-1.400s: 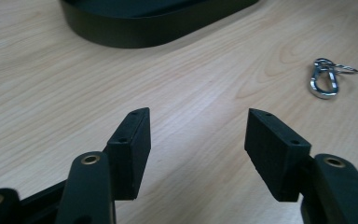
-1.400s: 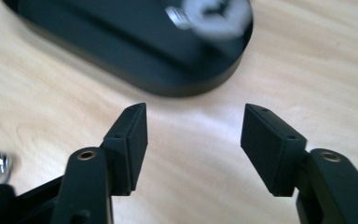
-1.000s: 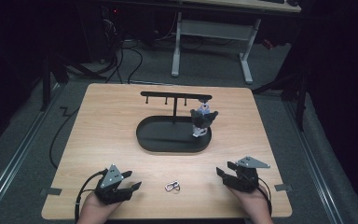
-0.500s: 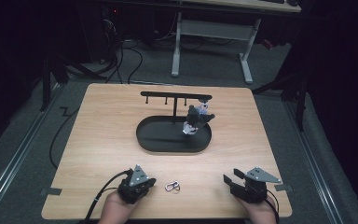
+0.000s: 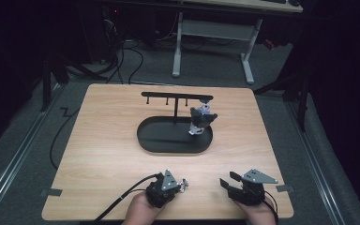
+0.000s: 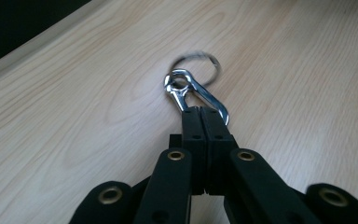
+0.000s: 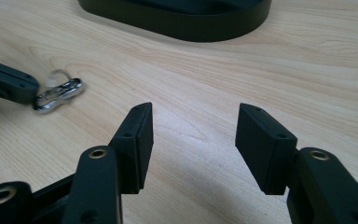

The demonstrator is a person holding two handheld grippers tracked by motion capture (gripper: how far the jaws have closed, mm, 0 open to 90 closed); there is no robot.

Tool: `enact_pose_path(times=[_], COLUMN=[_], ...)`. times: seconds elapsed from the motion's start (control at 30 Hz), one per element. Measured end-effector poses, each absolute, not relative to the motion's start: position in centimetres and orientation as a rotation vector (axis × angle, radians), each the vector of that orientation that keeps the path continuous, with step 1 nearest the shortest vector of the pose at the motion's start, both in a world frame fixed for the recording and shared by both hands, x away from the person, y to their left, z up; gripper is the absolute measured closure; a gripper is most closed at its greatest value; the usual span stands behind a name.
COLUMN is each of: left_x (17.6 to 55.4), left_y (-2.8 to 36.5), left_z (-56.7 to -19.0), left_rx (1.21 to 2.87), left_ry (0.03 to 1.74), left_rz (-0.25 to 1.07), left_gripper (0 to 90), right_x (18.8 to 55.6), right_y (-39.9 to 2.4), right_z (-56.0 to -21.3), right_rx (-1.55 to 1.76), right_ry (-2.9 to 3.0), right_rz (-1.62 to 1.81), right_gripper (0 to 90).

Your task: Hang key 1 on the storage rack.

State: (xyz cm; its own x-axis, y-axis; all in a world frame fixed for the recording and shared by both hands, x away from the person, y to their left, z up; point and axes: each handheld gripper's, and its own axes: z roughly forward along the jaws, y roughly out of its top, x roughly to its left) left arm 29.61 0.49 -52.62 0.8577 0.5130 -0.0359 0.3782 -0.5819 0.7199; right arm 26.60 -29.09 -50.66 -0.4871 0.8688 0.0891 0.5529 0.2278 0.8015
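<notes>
Pale wood-grain table (image 5: pixel 98 140) carries everything: at its near edge the left gripper (image 6: pixel 200 112) is clenched on a shiny metal carabiner (image 6: pixel 193 93) with its key ring (image 6: pixel 212 63), while the right gripper (image 7: pixel 193 123) rests alongside, jaws apart and holding nothing. Farther back stands a black oval tray (image 5: pixel 168 140) with a hook rail (image 5: pixel 176 97), where a small grey figure (image 5: pixel 200 119) hangs.

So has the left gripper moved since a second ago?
Yes. The left gripper has slid right along the table's near edge, closer under the black oval tray, and its jaws have shut on the metal clip.
</notes>
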Motion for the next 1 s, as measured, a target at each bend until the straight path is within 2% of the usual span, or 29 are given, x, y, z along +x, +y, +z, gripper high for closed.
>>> enact_pose_path(times=[0.23,0.47,0.53,0.67,1.0], left_x=[30.9,32.6,33.5,34.5,32.5], left_y=[-2.8,-0.6,-0.2,-0.6,-2.7], left_z=[-52.5,-51.8,-52.0,-52.6,-52.3], left_rx=[2.262,2.223,2.235,2.230,2.227], left_ry=[0.607,0.713,0.746,0.774,0.657], left_rz=[0.219,0.278,0.307,0.284,0.224], left_gripper=[88.7,84.9,85.8,88.0,87.6], right_x=[26.6,26.6,26.7,26.7,26.8], right_y=[-29.1,-29.1,-29.0,-28.8,-28.8], right_z=[-50.8,-50.9,-50.9,-50.9,-51.2], right_rx=[1.312,1.318,1.314,1.308,1.313], right_ry=[2.148,2.168,2.174,2.181,2.206], right_rz=[1.152,1.162,1.163,1.162,1.163], right_gripper=[47.1,47.1,47.1,47.1,47.2])
